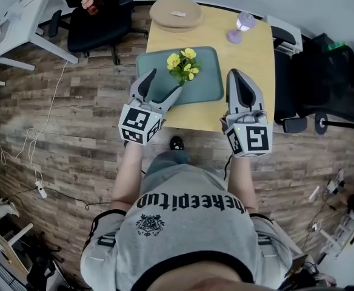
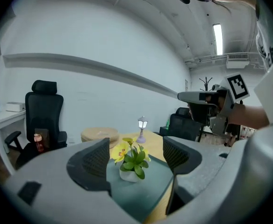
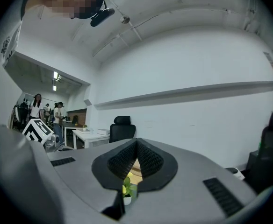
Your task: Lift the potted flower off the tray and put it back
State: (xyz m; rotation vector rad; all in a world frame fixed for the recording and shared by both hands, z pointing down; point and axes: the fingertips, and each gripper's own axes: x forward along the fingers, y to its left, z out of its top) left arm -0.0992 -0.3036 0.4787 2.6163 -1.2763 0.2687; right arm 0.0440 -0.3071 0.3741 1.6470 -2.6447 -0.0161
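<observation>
There is one pale wooden desk (image 1: 253, 62). On it I count one teal rectangular tray (image 1: 212, 80), one yellow-flowered plant in a white pot (image 1: 183, 65), one small lilac lantern lamp (image 1: 242, 26) and one round tan woven mat (image 1: 176, 12). Two grey tools are here: the left hand-held gripper (image 1: 165, 82) and the right hand-held gripper (image 1: 233, 73). Two black office chairs (image 1: 98, 14) (image 1: 316, 77) stand nearby.

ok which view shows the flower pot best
The left gripper view: the flower stands framed between the open jaws, white pot and all, on the tray. The head view shows the flower from above, leaves covering the pot. The right gripper view shows only a sliver of leaves under its shut jaws.
</observation>
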